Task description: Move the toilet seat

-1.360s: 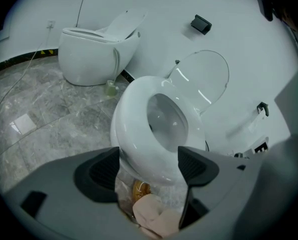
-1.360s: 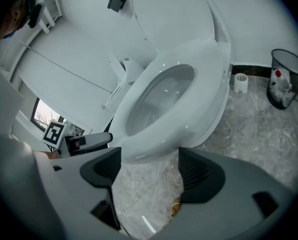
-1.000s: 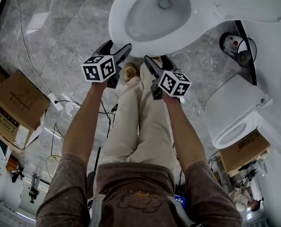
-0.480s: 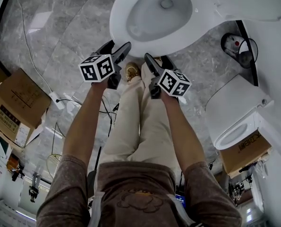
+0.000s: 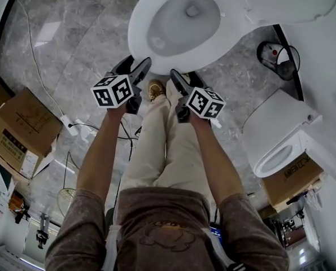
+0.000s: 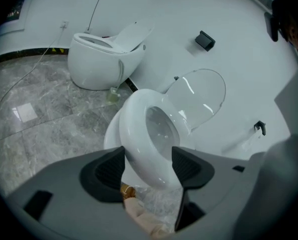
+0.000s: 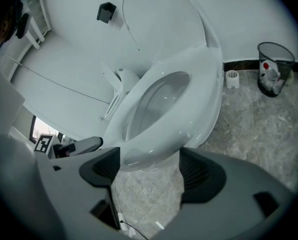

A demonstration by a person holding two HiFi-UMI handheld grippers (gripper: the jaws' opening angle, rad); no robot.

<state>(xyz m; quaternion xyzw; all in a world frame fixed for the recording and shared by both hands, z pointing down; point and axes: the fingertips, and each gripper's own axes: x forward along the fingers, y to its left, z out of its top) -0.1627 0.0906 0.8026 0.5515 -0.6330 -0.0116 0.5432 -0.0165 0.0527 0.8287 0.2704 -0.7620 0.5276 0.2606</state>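
Far left of the grey marble floor point(image 5: 72, 49) sits a brown cardboard box point(image 5: 21, 123), w/ a white cable trailing near it. Next, the left gripper point(image 5: 135, 65) is up at the front edge of the white oval toilet seat point(image 5: 142, 24). Its tongs are spread but closing, and in the left gripper view point(image 6: 147, 166) the seat's front curve point(image 6: 138, 149) sits between the pads w/ no clear press yet. The seat looks to be lying down on the bowl at centre, w/ the glossy white lid point(image 6: 199, 94) raised behind it. The right gripper point(image 5: 184, 78) is just beside the left, also at the front rim, tongs spread and pinching nothing – the rim only shows beyond its pads point(image 7: 150, 171). Far right stands a dark wire-mesh bin point(image 5: 280, 55) by the wall.

Risks, as I judge them: the closing left pads may clamp seat and bowl rim together, so nothing lifts. They may also skid off the slick curved surface, and a half-lifted seat could then drop & slam. Hard to make out: the seam between seat and bowl, so I can't be sure what the pads would catch. Also unclear – the hinge at the back, and whether either pad touches already.
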